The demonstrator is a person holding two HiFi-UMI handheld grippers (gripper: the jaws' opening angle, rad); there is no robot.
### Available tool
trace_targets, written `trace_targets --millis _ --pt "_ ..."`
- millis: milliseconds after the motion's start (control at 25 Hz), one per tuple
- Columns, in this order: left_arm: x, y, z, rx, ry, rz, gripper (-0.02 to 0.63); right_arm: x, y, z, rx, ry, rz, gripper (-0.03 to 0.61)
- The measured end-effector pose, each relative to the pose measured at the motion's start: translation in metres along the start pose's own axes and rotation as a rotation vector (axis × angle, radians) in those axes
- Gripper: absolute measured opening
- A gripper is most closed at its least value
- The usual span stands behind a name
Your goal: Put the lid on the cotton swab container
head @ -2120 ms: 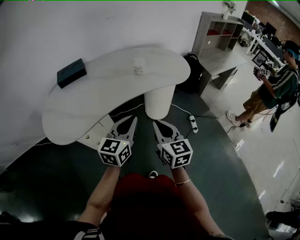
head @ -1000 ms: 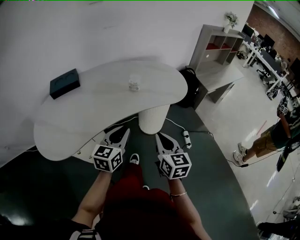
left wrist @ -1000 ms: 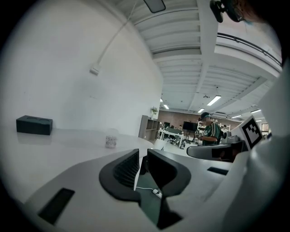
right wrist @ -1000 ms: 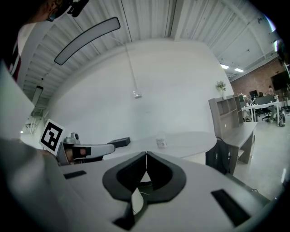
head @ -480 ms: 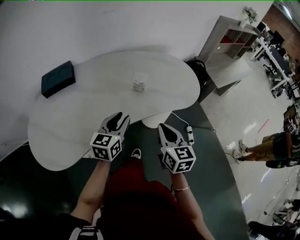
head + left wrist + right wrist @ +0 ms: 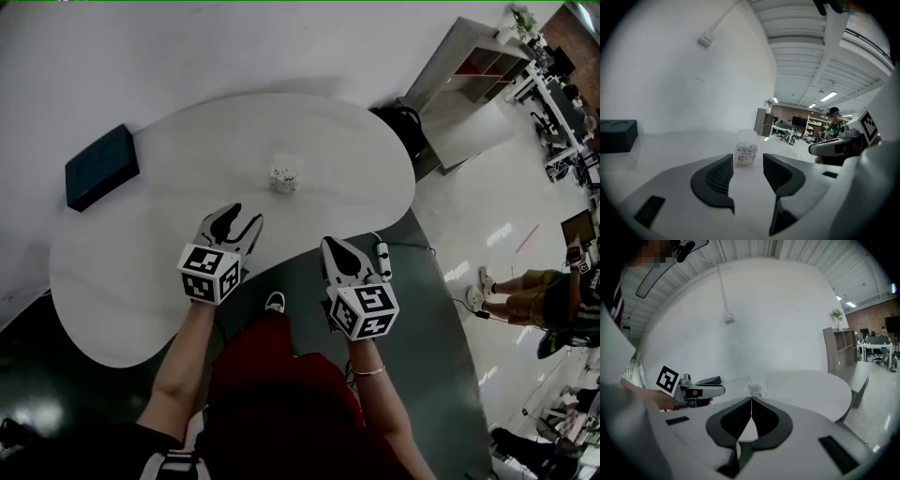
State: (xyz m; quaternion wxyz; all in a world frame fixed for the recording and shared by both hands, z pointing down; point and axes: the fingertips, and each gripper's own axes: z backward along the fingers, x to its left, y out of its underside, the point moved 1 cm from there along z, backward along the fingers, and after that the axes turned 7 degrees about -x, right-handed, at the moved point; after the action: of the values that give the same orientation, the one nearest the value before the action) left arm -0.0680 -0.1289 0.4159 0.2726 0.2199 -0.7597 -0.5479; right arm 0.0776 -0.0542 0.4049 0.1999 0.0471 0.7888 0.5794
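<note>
The cotton swab container (image 6: 284,178) is appearing too small to tell whether it is capped; the picture's right edge is cutting off a bystander (image 6: 544,300).

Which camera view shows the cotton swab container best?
The left gripper view: the cotton swab container stands nearest, centred and sharp. The head view shows it tiny from above; the right gripper view shows it small, beyond the shut tongs.

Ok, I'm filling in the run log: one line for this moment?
left gripper: fingers just opening, empty | right gripper: shut, empty | container: on table, untouched
</note>
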Motion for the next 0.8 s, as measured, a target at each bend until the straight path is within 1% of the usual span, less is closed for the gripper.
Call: trace_targets --millis 200,520,800 --pt "0.019 -0.001 -0.027 0.03 0.037 -0.028 0.189 -0.008 -0.004 -0.029 0.03 0.006 0.02 0.015" --pt "0.029 -0.003 -0.065 0.052 0.105 -0.058 0.206 -0.022 -0.014 -0.059 0.056 0.009 0.04 0.015" --pt "0.028 0.004 -0.089 0.08 0.227 -0.116 0.224 -0.04 -0.027 -0.082 0.066 0.03 0.057 0.015"
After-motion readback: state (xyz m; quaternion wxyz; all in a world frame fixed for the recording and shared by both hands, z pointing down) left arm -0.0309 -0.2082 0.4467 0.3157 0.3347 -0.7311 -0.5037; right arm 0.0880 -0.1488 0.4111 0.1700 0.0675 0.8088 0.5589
